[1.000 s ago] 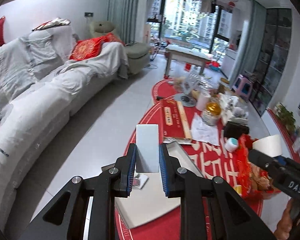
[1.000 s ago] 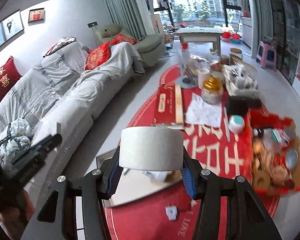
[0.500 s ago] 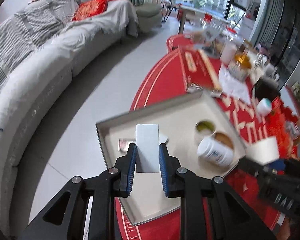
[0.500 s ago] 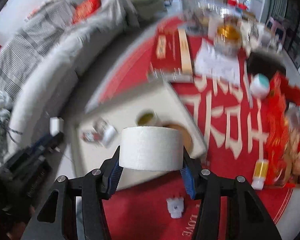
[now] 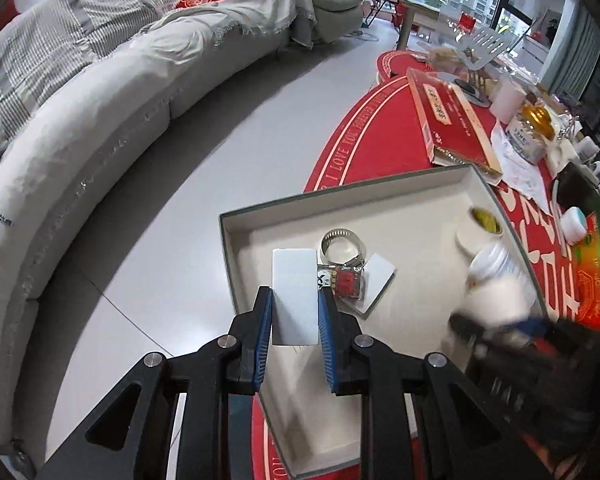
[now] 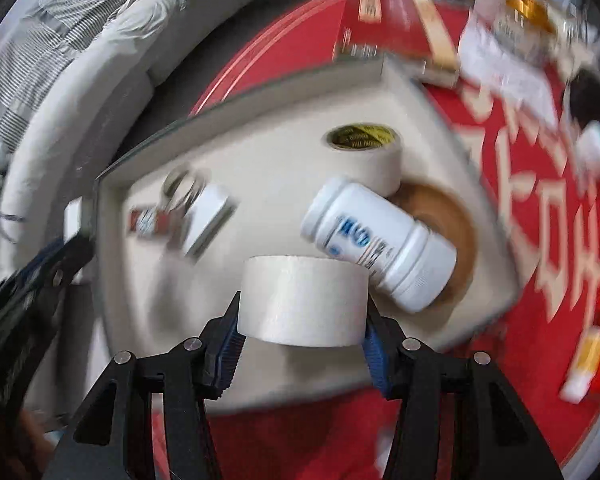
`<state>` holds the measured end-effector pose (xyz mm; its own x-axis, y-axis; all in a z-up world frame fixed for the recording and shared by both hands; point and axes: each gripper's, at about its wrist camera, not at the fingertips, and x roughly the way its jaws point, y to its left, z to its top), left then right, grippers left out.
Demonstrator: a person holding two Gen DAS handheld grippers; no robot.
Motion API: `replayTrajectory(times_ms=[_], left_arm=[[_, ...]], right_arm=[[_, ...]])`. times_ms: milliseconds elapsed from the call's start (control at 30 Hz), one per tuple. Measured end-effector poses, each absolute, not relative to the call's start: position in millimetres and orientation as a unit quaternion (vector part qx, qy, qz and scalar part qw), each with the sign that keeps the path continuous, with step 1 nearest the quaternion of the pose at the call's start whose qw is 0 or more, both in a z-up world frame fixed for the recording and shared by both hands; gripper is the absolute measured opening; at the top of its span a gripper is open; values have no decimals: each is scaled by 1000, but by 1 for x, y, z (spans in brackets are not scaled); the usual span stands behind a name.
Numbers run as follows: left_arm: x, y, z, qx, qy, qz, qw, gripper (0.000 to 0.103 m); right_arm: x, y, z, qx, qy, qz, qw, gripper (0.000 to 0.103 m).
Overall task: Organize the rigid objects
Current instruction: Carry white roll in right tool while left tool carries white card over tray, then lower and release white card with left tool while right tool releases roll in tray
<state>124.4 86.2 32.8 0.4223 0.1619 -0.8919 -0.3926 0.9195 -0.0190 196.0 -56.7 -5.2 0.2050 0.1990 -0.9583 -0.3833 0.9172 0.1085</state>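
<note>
Tray, shallow and cream-lined, lies on the red tablecloth with one corner jutting past the table edge over the grey floor; the left gripper is clamped tight on a flat white block, its long axis running straight out along the fingers, far end tipped down over the tray's near-left part; the right gripper pinches a roll of white tape across its width, jaws partly spread to that width, the roll's axis lying crosswise between the pads, low above the tray's near edge; this view is blurred. Inside the tray, just beyond the block: a metal hose clamp, a small red packet and a white card, crowded together and overlapping; to the right a white pill bottle lies on its side, slanted, resting across a brown tape ring and against an upright cream tape roll; that bottle sits just past the held roll. Beyond the tray: a long red box, papers, a gold-lidded jar; a grey sofa curves along the left.
</note>
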Motion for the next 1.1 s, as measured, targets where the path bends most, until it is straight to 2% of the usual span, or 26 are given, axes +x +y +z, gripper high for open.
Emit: replayTrajectory(times_ms=[167, 1100], left_arm=[[132, 79, 21, -114, 519, 163, 831, 25], [140, 66, -3, -107, 545, 150, 818, 25]], right_arm=[[200, -49, 3, -122, 576, 192, 785, 54], [198, -51, 4, -128, 574, 196, 785, 54]])
